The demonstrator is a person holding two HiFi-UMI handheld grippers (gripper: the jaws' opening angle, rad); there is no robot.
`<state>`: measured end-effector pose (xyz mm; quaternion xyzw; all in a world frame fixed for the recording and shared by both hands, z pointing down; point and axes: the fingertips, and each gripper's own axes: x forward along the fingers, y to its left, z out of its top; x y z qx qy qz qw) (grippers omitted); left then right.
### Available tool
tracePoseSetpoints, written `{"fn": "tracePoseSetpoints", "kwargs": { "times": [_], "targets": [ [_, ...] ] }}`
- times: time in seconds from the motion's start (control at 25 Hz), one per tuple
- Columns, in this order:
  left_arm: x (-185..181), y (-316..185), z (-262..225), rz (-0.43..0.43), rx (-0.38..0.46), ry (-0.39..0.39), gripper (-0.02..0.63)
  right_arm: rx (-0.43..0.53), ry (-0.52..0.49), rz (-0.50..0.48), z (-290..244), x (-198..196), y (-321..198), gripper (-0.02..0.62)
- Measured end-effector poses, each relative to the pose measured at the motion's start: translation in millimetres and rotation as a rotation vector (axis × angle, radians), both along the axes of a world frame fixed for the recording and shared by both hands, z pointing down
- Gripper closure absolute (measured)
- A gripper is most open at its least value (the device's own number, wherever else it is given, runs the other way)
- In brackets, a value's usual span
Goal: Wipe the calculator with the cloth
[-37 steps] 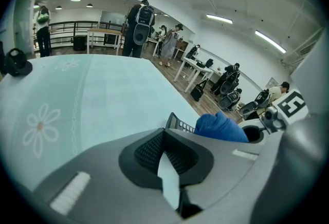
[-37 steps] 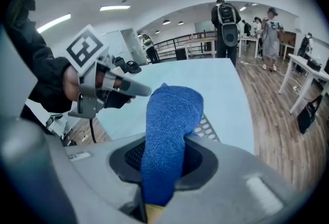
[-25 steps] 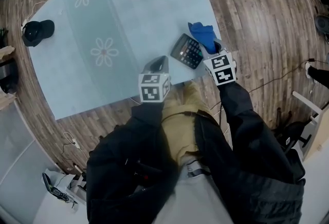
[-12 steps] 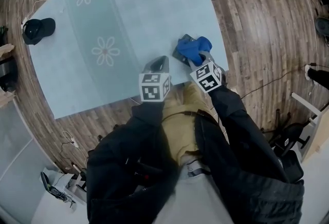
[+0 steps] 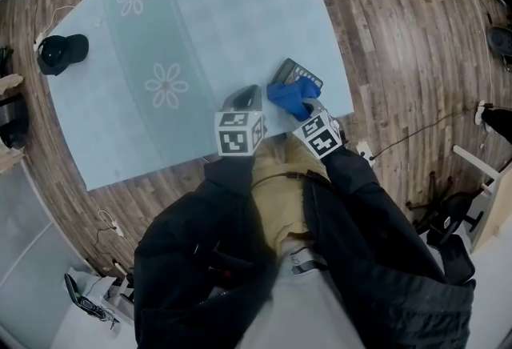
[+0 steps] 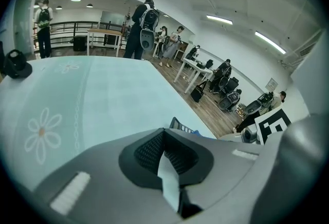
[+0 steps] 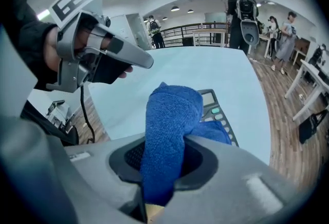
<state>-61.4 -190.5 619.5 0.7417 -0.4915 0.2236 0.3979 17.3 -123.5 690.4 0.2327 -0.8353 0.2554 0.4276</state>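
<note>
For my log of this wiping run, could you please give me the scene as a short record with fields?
Table: pale blue, flower prints
Calculator: near table's right corner, partly under cloth
Cloth: blue, clamped in right tongs, resting on calculator
Left tongs: shut, empty, left of calculator
Cap: black, table's left edge

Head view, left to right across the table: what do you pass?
black cap → nearer flower print → left gripper → cloth
</note>
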Motion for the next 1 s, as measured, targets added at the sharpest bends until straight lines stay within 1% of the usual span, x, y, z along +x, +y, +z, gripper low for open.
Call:
{"fn": "tracePoseSetpoints", "kwargs": {
  "times": [0.12, 0.2, 0.28, 0.44, 0.64, 0.84, 1.0],
  "targets": [
    [1, -10, -12, 0.008, 0.026, 0.004, 0.607, -0.034, -0.077, 0.09, -18, 3, -2, 0.502],
    [3, -18, -21, 0.016, 0.042, 0.008, 0.607, -0.027, -0.122, 0.159, -35, 10, -11, 0.502],
    [8, -28, -32, 0.029, 0.065, 0.016, 0.607, -0.001, -0.167, 0.219, -55, 16, -26, 0.502],
    [19, -46, -60, 0.064, 0.126, 0.028, 0.607, 0.078, -0.262, 0.3, -103, 20, -64, 0.502],
    [29, -65, -95, 0.103, 0.19, 0.035, 0.607, 0.203, -0.335, 0.377, -164, 27, -105, 0.502],
    [30, -87, -134, 0.128, 0.275, 0.031, 0.607, 0.329, -0.378, 0.412, -214, 33, -132, 0.502],
    [31, -97, -161, 0.138, 0.33, 0.032, 0.607, 0.414, -0.41, 0.411, -249, 32, -144, 0.502]
  ]
}}
